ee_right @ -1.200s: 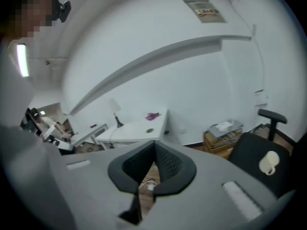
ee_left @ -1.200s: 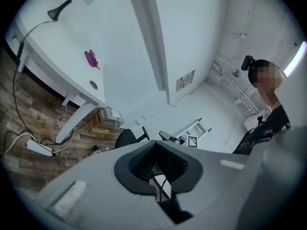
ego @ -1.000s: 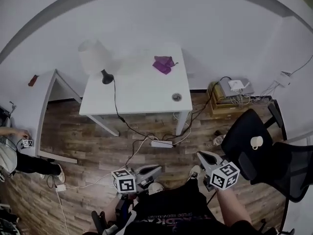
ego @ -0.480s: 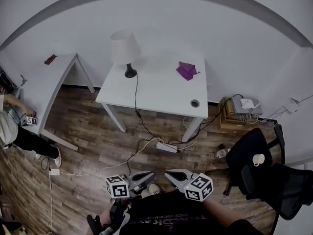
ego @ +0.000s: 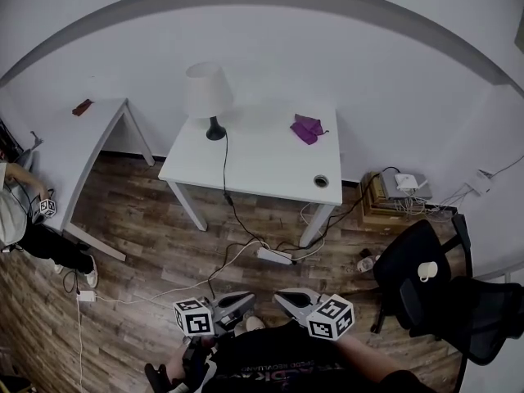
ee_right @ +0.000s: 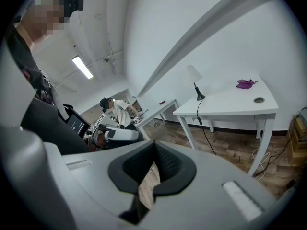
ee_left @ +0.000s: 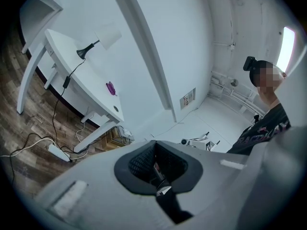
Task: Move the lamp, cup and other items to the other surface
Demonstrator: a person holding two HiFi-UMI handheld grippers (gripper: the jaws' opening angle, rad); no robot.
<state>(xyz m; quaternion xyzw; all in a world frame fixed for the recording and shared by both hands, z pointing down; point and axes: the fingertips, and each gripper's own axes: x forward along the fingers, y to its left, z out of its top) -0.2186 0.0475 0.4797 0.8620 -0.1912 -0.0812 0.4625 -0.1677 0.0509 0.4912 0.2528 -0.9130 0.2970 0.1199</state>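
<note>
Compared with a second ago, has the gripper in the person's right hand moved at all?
Yes. In the head view the right gripper has swung left, away from the black chair and closer to the left gripper.

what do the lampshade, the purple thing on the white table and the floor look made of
The lampshade looks like fabric or paper: pale, matte, no shine. The purple cloth looks like soft fabric, crumpled in loose folds. The floor is wood or wood-look laminate: plank seams, grain, mixed brown tones.
</note>
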